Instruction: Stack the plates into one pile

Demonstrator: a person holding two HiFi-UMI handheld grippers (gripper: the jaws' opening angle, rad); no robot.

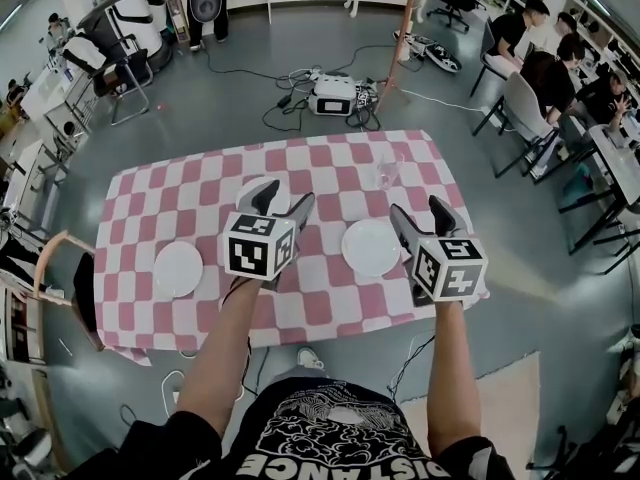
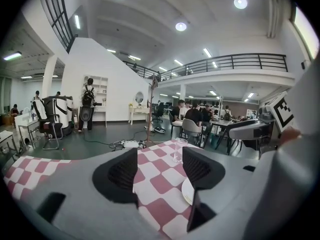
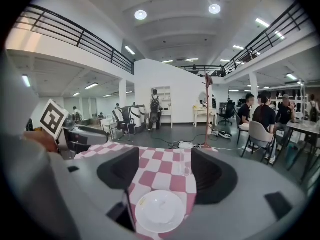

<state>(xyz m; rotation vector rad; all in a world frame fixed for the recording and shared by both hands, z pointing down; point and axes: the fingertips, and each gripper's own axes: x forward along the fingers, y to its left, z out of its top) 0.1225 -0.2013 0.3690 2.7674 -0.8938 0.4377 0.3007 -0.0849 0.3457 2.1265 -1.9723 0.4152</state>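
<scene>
Held above the bench (image 1: 330, 158), the left claw (image 1: 287, 201) and the right claw (image 1: 420, 210) are both spread wide, with nothing between their jaws. No pile appears started: the left plate (image 1: 178, 268), the middle plate (image 1: 370, 246) between the claws, and the far plate (image 1: 247, 192) beneath the left claw all lie apart.

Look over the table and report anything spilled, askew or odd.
Nothing stands out. The left plate, middle plate and right plate lie flat and apart on the checkered tablecloth. The glass stands upright near its far edge. The left gripper and right gripper are open and empty.
</scene>
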